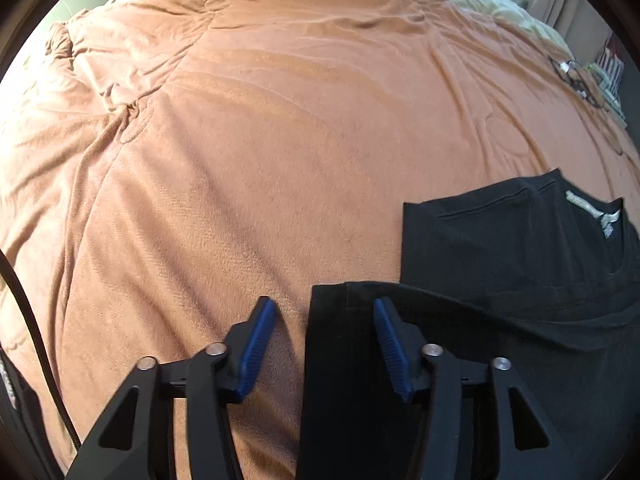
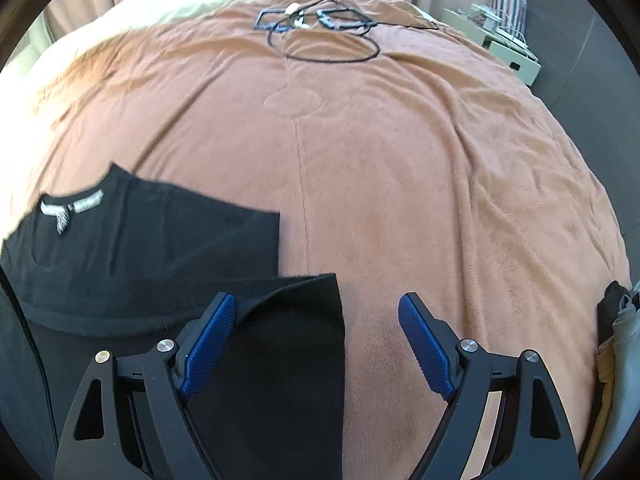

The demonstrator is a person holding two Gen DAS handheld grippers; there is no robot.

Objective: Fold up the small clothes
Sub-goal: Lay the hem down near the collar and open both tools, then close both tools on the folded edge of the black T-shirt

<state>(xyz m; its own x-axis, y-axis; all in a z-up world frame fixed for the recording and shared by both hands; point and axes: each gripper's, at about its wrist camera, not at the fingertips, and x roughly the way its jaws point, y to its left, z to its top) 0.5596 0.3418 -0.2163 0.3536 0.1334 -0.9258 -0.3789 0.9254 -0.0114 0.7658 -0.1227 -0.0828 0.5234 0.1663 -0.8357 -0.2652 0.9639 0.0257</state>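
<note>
Black cotton T-shirt [image 1: 500, 280] lies partly folded on a rust-orange plush bedspread [image 1: 240, 160], a pale printed emblem [image 2: 70, 210] showing near its collar. The left gripper [image 1: 324, 312] stands half open over the shirt's left edge: one blue ribbed pad [image 1: 256, 348] is above the bedspread, the other above black cloth, neither pressing it. The right gripper [image 2: 316, 312] gapes wide over the shirt's right edge [image 2: 340, 320], holding nothing. The knit looks soft and matte, with straight folded borders; the bedspread is velvety, creased and seamed. A black cable loop [image 2: 328, 46] lies well apart.
</note>
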